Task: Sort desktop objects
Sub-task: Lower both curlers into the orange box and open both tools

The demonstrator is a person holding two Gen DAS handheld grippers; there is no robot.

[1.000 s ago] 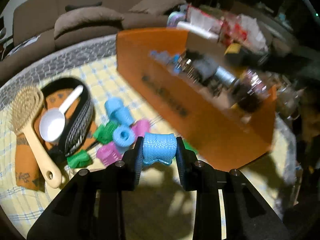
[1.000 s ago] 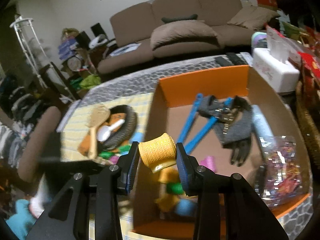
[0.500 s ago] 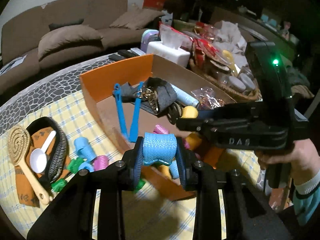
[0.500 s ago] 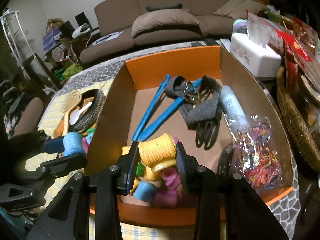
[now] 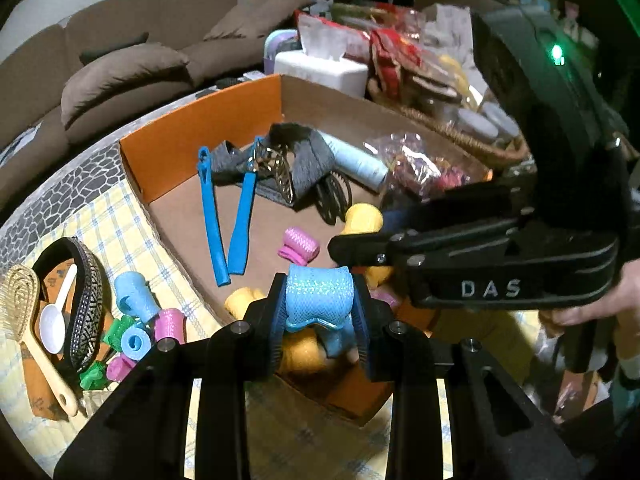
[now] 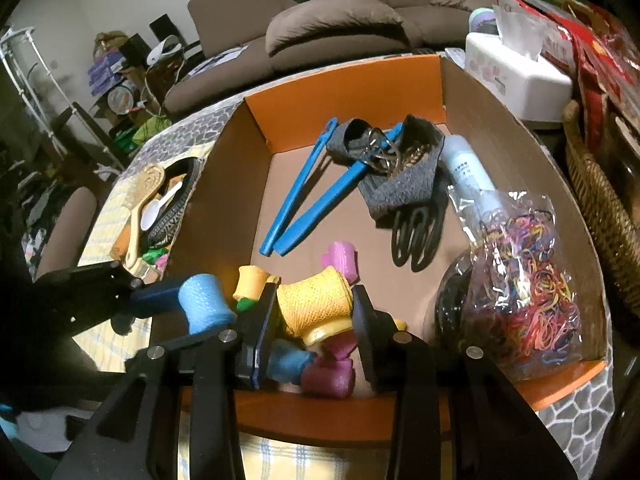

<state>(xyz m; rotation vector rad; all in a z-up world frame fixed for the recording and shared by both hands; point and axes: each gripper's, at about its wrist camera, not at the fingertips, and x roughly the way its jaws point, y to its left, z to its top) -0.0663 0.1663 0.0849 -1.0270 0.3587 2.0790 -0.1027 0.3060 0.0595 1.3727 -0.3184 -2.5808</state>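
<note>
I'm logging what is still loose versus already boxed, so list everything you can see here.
cardboard box: one, orange and brown, on the table
blue roller: one, in the left gripper, over the box's near edge
yellow roller: one, in the right gripper, over the box
loose rollers: several, blue, pink, green, on the checked cloth
blue clips: two, in the box
rubber band bag: one, multicoloured, in the box
hairbrush: one, beige, left of the box
white scoop: one, beside the hairbrush
left gripper: shut on the blue roller
right gripper: shut on the yellow roller
</note>
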